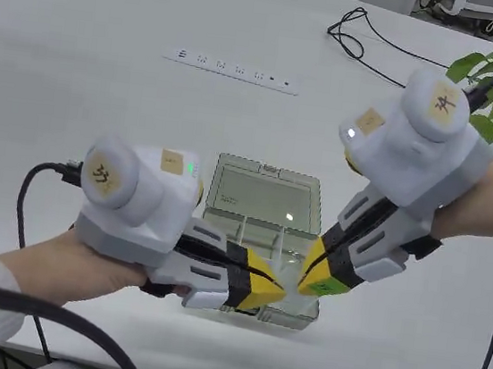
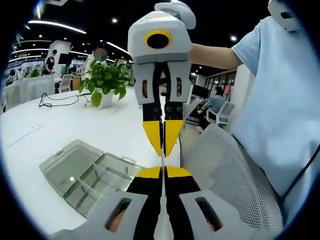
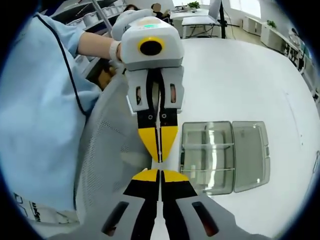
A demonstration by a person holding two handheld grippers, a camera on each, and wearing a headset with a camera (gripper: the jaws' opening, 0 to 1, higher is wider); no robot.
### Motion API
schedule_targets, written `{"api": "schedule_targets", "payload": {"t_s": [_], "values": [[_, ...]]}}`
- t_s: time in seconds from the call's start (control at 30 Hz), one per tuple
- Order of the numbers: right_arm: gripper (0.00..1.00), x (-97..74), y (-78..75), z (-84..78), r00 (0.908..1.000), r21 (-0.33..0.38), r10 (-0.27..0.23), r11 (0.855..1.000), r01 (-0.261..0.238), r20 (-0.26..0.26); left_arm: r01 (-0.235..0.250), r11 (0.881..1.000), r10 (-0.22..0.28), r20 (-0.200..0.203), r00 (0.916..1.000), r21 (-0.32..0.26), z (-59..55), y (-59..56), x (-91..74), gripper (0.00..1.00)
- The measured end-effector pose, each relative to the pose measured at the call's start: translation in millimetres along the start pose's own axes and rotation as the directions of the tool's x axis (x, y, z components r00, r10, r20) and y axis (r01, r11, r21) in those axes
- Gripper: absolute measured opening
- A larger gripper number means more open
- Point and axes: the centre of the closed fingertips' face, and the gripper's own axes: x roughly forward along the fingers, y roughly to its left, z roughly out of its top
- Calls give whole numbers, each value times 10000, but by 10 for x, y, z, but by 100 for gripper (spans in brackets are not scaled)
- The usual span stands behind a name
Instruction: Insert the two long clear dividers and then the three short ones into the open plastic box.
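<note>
Box (image 1: 267,196) open, left hand-held gripper (image 1: 268,286) and right hand-held gripper (image 1: 314,279) covering its front — jaws closed, power strip (image 1: 234,69) beyond.

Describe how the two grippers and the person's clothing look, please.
Left gripper and right gripper match: white-grey bodies, black jaws with yellow tips, a round tan sticker with a dark mark on each rear knob. A black cable trails from each. The person wears a light blue short-sleeved shirt.
</note>
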Motion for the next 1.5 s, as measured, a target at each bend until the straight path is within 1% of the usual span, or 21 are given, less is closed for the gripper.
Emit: {"api": "schedule_targets", "payload": {"t_s": [0.33, 0.4, 0.47, 0.63, 0.73, 0.77, 0.8, 0.87, 0.93, 1.0, 1.03, 1.07, 1.13, 1.17, 1.27, 1.3, 1.37, 1.4, 1.43, 1.47, 1.5], "values": [[2, 3, -2, 2, 9996, -29, -49, 10000, 49, -270, -220, 9997, 220, 48, 9997, -74, -17, 42, -9, 0], [2, -2, -27, 2, 9995, 19, -130, 9999, 131, -271, -390, 9991, 392, 158, 9991, -135, -18, 73, -12, 0], [2, -19, -53, 5, 9995, 87, -210, 9997, 212, -254, -701, 9972, 704, 114, 9975, -244, -43, 125, -26, 1], [2, -58, -176, -102, 9964, 219, -525, 9983, 541, -658, -1207, 9920, 1206, -32, 9927, -372, -132, 226, -105, 14], [2, -73, -311, -205, 9910, 316, -872, 9954, 908, -1011, -1617, 9854, 1615, -75, 9868, -531, -180, 300, -186, 23], [2, -85, -345, -248, 9864, 342, -1061, 9932, 1112, -1259, -1759, 9829, 1755, -111, 9844, -551, -194, 322, -207, 27], [2, -90, -388, -282, 9816, 137, -1254, 9916, 1287, -1438, -1961, 9790, 1954, -176, 9806, -562, -218, 355, -240, 31], [2, -82, -404, -307, 9801, 207, -1268, 9911, 1315, -1530, -2198, 9732, 2189, -210, 9755, -670, -250, 393, -289, 38], [2, -85, -444, -336, 9761, 202, -1397, 9892, 1450, -1667, -2361, 9691, 2351, -221, 9717, -719, -279, 416, -334, 43], [2, -84, -461, -340, 9747, 233, -1445, 9883, 1506, -1707, -2562, 9638, 2548, -280, 9666, -741, -304, 438, -368, 48], [2, -85, -474, -340, 9728, 208, -1532, 9870, 1591, -1736, -2786, 9573, 2770, -306, 9604, -766, -323, 465, -392, 54], [2, -84, -488, -345, 9704, 165, -1608, 9859, 1665, -1803, -2855, 9554, 2835, -359, 9583, -755, -339, 469, -402, 58], [2, -78, -549, -369, 9631, -17, -1823, 9826, 1857, -1982, -3120, 9469, 3087, -524, 9497, -773, -382, 501, -433, 67], [2, -71, -558, -374, 9616, -24, -1847, 9821, 1881, -2032, -3191, 9448, 3156, -542, 9473, -749, -393, 507, -442, 71], [2, -22, -621, -400, 9603, -18, -1846, 9821, 1884, -2091, -3442, 9351, 3402, -576, 9386, -843, -423, 537, -481, 79], [2, -23, -637, -398, 9579, -95, -1944, 9804, 1969, -2115, -3459, 9344, 3422, -557, 9380, -851, -426, 538, -490, 81], [2, -21, -658, -391, 9562, -112, -1986, 9795, 2009, -2148, -3615, 9286, 3578, -560, 9321, -836, -437, 553, -518, 85], [2, -18, -666, -385, 9562, -78, -1996, 9792, 2026, -2144, -3728, 9234, 3684, -621, 9276, -916, -454, 567, -533, 88], [2, -14, -666, -383, 9558, -91, -1987, 9794, 2015, -2168, -3772, 9211, 3723, -659, 9258, -959, -464, 572, -538, 91], [2, -8, -674, -385, 9546, -128, -2010, 9791, 2032, -2200, -3916, 9142, 3852, -766, 9196, -1040, -493, 595, -556, 94], [2, -5, -699, -399, 9531, -153, -2028, 9787, 2047, -2248, -3969, 9124, 3904, -783, 9173, -998, -506, 603, -565, 96]]}}
